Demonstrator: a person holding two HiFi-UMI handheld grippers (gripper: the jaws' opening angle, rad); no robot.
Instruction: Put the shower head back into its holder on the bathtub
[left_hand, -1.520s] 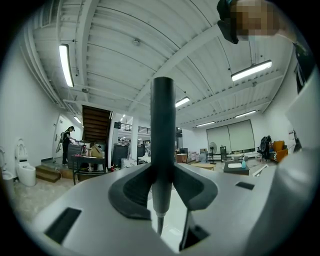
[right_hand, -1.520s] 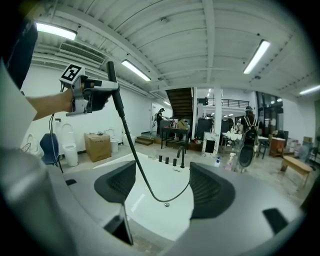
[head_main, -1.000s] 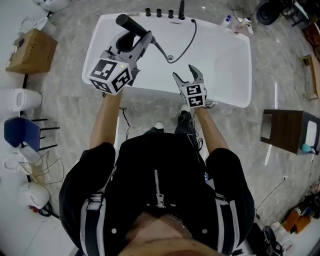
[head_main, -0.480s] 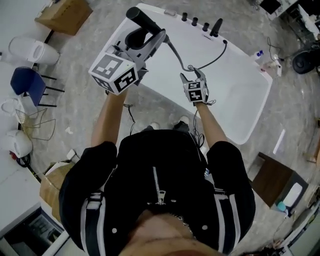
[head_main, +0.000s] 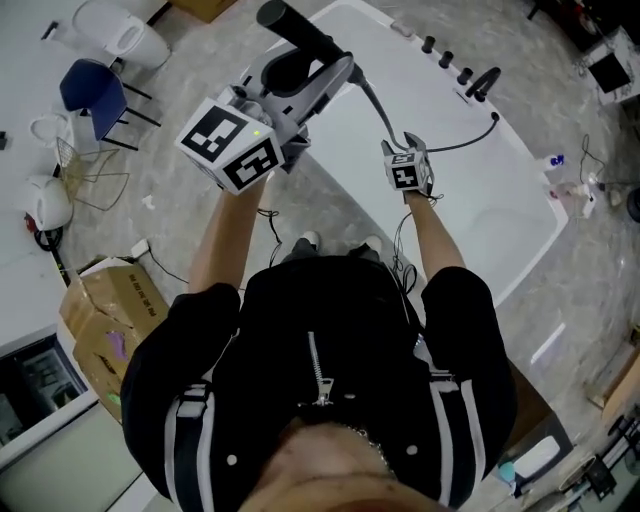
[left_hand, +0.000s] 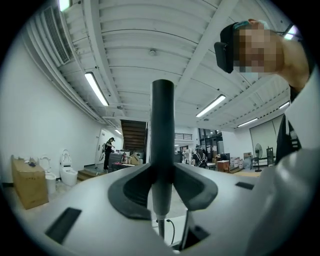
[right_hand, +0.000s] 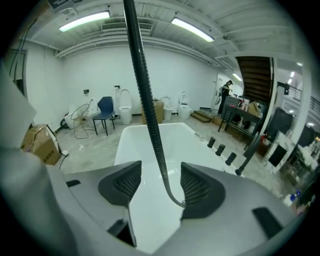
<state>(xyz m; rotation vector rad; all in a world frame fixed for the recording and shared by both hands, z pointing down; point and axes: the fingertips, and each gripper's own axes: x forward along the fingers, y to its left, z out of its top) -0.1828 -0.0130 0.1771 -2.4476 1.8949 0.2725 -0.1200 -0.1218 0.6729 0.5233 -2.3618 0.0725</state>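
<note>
Left gripper view: left gripper (left_hand: 162, 189) clamps the matte black cylindrical shower head (left_hand: 162, 127); right gripper (right_hand: 161, 186) jaws, just closing, stand apart round the ribbed hose (right_hand: 145, 100) over the glossy white tub (right_hand: 132, 144).

Bright even ceiling-strip light, sharp frames, fisheye-warped edges.

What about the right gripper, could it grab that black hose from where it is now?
Probably yes: the hose runs between the open jaws of the right gripper, which have just been closing; the pads are not clamped on it yet, and nothing blocks them.
</note>
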